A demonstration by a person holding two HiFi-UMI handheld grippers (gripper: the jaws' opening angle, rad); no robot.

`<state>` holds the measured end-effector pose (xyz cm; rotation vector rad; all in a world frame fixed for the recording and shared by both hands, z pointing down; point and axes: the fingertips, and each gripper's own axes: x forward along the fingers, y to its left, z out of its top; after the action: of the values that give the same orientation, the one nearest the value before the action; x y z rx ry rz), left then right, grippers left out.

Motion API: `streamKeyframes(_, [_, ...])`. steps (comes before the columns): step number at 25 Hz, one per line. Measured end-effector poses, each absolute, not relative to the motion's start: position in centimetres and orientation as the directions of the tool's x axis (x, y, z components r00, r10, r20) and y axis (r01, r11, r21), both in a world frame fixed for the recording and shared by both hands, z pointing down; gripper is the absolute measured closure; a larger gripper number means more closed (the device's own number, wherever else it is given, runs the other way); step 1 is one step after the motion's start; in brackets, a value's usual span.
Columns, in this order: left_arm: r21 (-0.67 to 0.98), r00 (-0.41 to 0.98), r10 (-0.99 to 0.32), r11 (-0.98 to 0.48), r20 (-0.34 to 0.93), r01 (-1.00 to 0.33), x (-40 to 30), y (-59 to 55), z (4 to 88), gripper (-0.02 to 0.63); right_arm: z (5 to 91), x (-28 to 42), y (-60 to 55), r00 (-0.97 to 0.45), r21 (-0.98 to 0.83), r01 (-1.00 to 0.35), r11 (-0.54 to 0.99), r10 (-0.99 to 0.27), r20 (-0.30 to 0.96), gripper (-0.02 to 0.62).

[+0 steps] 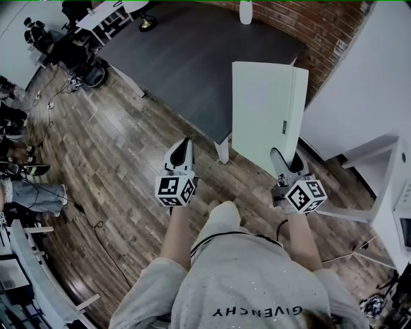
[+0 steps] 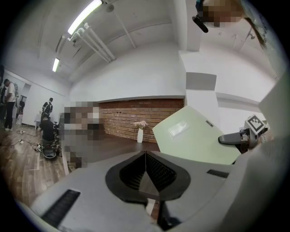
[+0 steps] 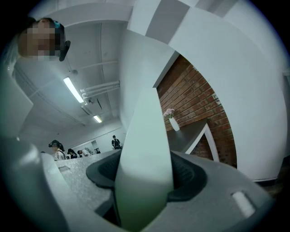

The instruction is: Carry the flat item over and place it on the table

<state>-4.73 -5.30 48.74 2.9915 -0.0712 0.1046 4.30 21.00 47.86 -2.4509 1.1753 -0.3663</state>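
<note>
At the left of the head view, over the brown plank floor, the left hand-held gripper points toward the top of the frame. Its own view shows its jaws pressed together with nothing between them. Ahead of it, filling the upper centre, is the dark, flat-topped desk with white legs. A small white vase of pale flowers stands at its far edge against the red brick wall. Right of centre is the flat item, a pale green rectangular panel. It is off the desk and carried in the air, with its near short edge clamped in the right hand-held gripper. The right gripper view shows those jaws spread wide and bearing on both faces of the panel, which is seen edge-on. The panel's long axis runs straight away from the right hand-held gripper toward the desk. In the picture its far end overlaps the desk's near right corner, though I judge it is not yet over the top. The right hand alone bears it. The empty left one is just beside its left edge, the nearer to steady it, and the next move is forward and then down flat.
</note>
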Motion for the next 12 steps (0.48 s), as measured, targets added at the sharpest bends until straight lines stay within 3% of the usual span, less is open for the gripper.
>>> streamKeyframes(12, [0.173, 0.991, -0.095, -0.979, 0.092, -0.11, -0.7, -9.2, 51.5, 0.604, 47.8, 10.4, 18.5, 0.582, -0.519, -0.682, -0.515, -0.812, 0.041, 0.312])
